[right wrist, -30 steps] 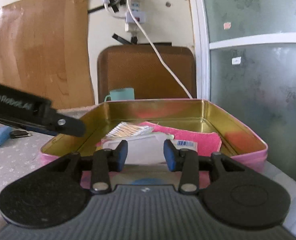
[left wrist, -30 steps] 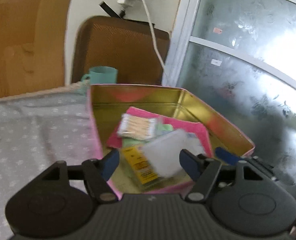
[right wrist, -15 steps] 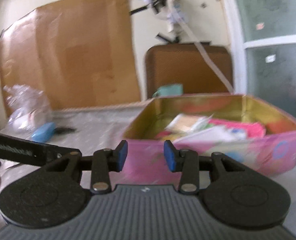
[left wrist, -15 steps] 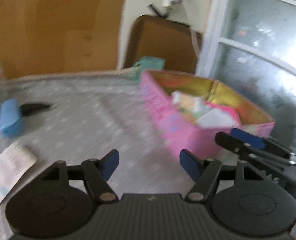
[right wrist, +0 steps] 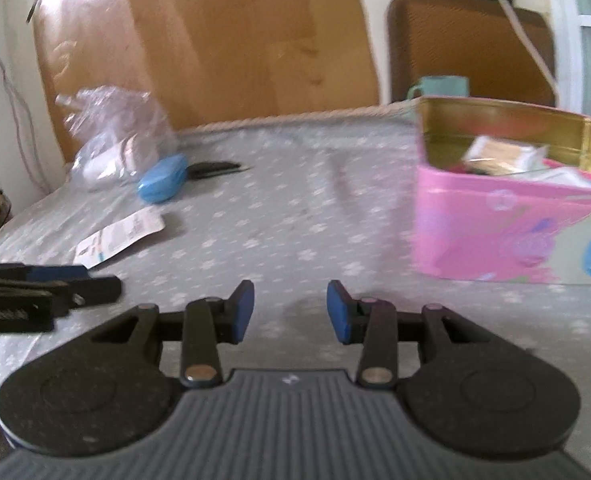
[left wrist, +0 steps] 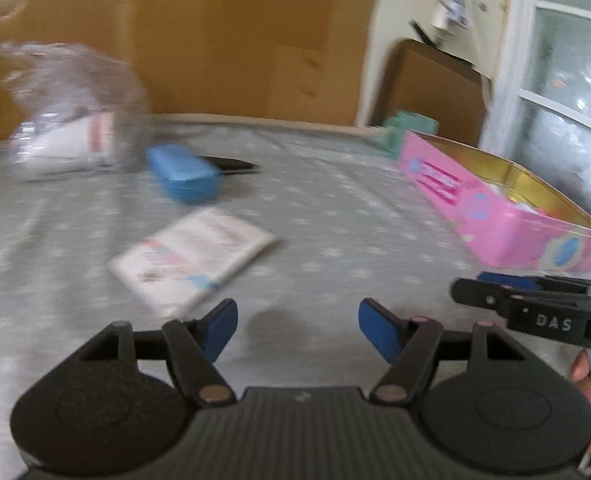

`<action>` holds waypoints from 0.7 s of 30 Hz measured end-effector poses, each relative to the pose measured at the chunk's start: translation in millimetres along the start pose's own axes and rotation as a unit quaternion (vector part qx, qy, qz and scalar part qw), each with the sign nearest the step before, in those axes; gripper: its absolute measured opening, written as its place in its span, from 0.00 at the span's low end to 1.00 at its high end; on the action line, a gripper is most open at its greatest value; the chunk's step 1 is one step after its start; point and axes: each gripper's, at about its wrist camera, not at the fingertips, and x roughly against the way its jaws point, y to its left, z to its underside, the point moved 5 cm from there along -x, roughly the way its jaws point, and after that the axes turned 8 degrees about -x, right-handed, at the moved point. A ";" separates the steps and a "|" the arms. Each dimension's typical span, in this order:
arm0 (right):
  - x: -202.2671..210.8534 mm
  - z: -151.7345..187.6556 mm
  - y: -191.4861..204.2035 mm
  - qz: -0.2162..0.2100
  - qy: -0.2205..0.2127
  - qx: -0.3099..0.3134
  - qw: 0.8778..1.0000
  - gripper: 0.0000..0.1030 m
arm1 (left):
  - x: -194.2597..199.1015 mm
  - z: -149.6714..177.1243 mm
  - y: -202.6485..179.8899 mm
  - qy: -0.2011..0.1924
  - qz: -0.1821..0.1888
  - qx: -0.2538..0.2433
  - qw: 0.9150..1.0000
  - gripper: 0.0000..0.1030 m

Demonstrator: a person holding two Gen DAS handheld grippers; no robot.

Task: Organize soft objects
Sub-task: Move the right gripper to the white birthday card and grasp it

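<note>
A pink tin box [left wrist: 503, 224] [right wrist: 507, 236] with a gold inside stands at the right of the grey patterned bed cover and holds cotton swabs [right wrist: 499, 158], a pink cloth and packets. A flat white tissue packet [left wrist: 193, 256] [right wrist: 121, 236] lies on the cover, just ahead and left of my left gripper [left wrist: 297, 328]. That gripper is open and empty. My right gripper [right wrist: 289, 312] is open and empty, low over the cover, left of the tin. A blue case [left wrist: 183, 172] [right wrist: 163, 178] lies farther back.
A crumpled clear plastic bag [left wrist: 67, 120] [right wrist: 115, 132] holding white things sits at the back left. A black flat thing [right wrist: 213, 168] lies beside the blue case. A teal mug [right wrist: 439, 88] stands behind the tin. Cardboard and a brown chair back stand behind the bed.
Both grippers have swung left, away from the tin. The white packet between the right gripper's fingers a second ago now lies in the tin. The views now face the open cover and the tissue packet.
</note>
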 end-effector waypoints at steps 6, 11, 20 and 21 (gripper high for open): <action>-23.5 5.7 42.2 -0.031 0.033 0.035 0.998 0.45 | 11.9 7.8 89.0 -0.016 -0.122 0.039 0.992 0.67; -51.3 -5.5 84.1 -0.088 0.059 0.030 0.994 0.45 | 18.6 15.5 136.0 -0.043 -0.092 0.183 0.978 0.68; -123.1 -29.9 114.9 -0.127 0.101 -0.066 0.985 0.20 | 22.5 14.5 134.7 -0.060 -0.079 0.186 0.977 0.68; -122.7 -28.6 116.7 -0.135 0.106 -0.076 0.982 0.18 | 22.2 15.2 135.0 -0.060 -0.078 0.186 0.978 0.68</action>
